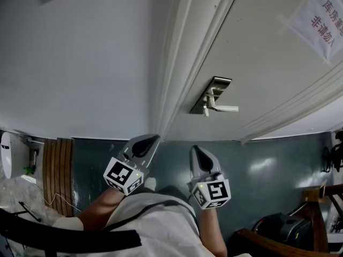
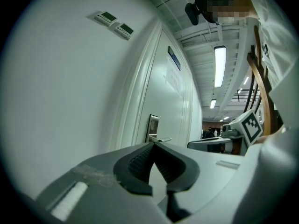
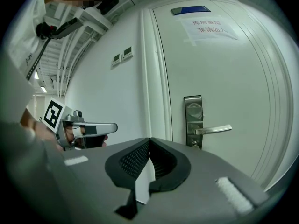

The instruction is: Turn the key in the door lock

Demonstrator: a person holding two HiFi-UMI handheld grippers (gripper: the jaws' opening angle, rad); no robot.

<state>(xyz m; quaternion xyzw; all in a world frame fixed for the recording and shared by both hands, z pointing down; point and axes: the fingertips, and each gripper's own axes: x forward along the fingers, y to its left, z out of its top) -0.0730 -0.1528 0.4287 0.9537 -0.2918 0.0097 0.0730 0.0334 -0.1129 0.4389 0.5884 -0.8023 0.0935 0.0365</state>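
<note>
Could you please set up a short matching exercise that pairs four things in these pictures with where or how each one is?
Things:
1. lever handle
2. paper notice
3. right gripper
4. two wall panels

Places or states:
A. taped high on the door
B. jaws together, nothing between them
C. on the wall beside the door
D. level, on the metal lock plate

Pairs: 1-D, 2-A, 3-B, 4-C

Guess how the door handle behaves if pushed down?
Handle looks like polished metal: probably stiff, likely slippery to grip. Fixed at one end to the lock plate, it should pivot down, not bend.
</note>
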